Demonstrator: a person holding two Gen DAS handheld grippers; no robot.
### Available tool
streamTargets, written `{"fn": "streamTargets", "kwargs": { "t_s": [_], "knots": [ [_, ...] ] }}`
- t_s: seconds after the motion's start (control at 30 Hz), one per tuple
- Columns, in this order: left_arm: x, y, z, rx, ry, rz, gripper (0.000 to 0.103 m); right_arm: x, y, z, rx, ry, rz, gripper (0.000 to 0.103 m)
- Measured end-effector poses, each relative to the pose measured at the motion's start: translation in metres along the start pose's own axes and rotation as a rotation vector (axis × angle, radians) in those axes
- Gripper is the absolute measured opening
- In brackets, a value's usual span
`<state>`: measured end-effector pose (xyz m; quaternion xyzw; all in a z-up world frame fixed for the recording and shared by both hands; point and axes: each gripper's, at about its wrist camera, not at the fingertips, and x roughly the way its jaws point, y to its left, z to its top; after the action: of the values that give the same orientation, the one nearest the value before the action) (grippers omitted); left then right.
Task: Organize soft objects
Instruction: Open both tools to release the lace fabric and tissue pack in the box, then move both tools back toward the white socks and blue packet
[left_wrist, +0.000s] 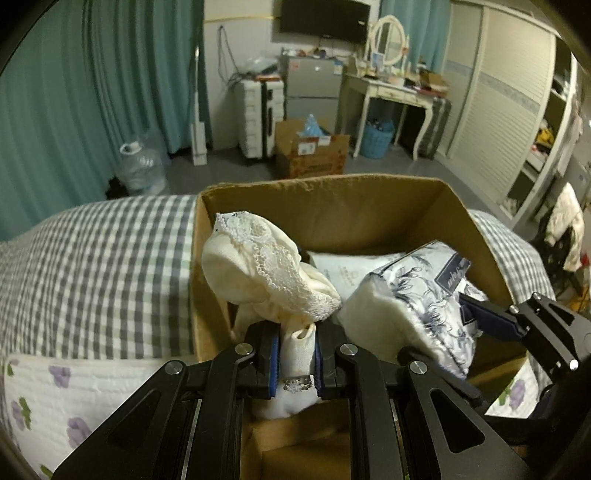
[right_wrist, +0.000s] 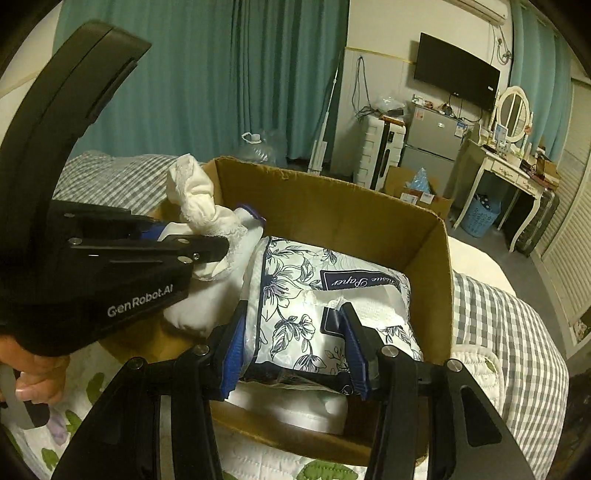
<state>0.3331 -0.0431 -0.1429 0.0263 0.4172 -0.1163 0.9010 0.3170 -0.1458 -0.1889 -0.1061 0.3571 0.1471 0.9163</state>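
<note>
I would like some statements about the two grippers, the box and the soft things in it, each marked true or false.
1. The left gripper is shut on the cream lace cloth. True.
2. The right gripper is shut on the floral tissue pack. True.
3. The cardboard box stands on the floor. False: it rests on the bed, on the grey checked blanket.
4. The floral tissue pack lies outside the box. False: it is inside, over a white pack.
5. The box is closed with a lid. False: its top is open.
</note>
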Motion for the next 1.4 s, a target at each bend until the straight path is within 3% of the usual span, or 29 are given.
{"fn": "streamTargets", "kwargs": {
  "t_s": [0.17, 0.23, 0.37, 0.53, 0.8, 1.03, 1.17, 1.23, 1.37, 1.4],
  "knots": [
    [0.002, -0.001, 0.0, 0.004, 0.002, 0.021, 0.02, 0.007, -0.001, -0.002, 0.002, 0.004, 0.009, 0.055],
    [0.002, -0.001, -0.001, 0.0, 0.006, 0.026, 0.021, 0.002, 0.002, -0.004, -0.006, -0.009, -0.001, 0.064],
    [-0.008, 0.0, 0.002, -0.007, -0.004, 0.044, 0.046, -0.009, -0.006, -0.004, 0.026, -0.021, 0.006, 0.065],
    [-0.043, 0.0, 0.011, -0.008, -0.073, 0.067, 0.067, -0.039, -0.014, 0.004, 0.06, -0.056, -0.007, 0.067],
    [-0.114, 0.004, 0.012, -0.012, -0.181, 0.082, 0.068, -0.119, -0.015, 0.013, 0.089, -0.158, -0.048, 0.072],
    [-0.185, 0.007, -0.004, -0.046, -0.269, 0.102, 0.069, -0.203, -0.006, 0.017, 0.102, -0.246, -0.092, 0.091],
    [-0.229, 0.009, -0.017, -0.069, -0.33, 0.095, 0.084, -0.248, -0.001, 0.016, 0.121, -0.283, -0.119, 0.097],
    [-0.253, 0.007, -0.024, -0.075, -0.369, 0.107, 0.084, -0.271, 0.002, 0.013, 0.127, -0.303, -0.14, 0.103],
    [-0.285, 0.007, -0.035, -0.09, -0.411, 0.109, 0.086, -0.312, 0.008, 0.006, 0.129, -0.341, -0.168, 0.103],
    [-0.294, 0.007, -0.04, -0.096, -0.419, 0.11, 0.091, -0.322, 0.01, 0.004, 0.127, -0.351, -0.174, 0.103]
  ]
}}
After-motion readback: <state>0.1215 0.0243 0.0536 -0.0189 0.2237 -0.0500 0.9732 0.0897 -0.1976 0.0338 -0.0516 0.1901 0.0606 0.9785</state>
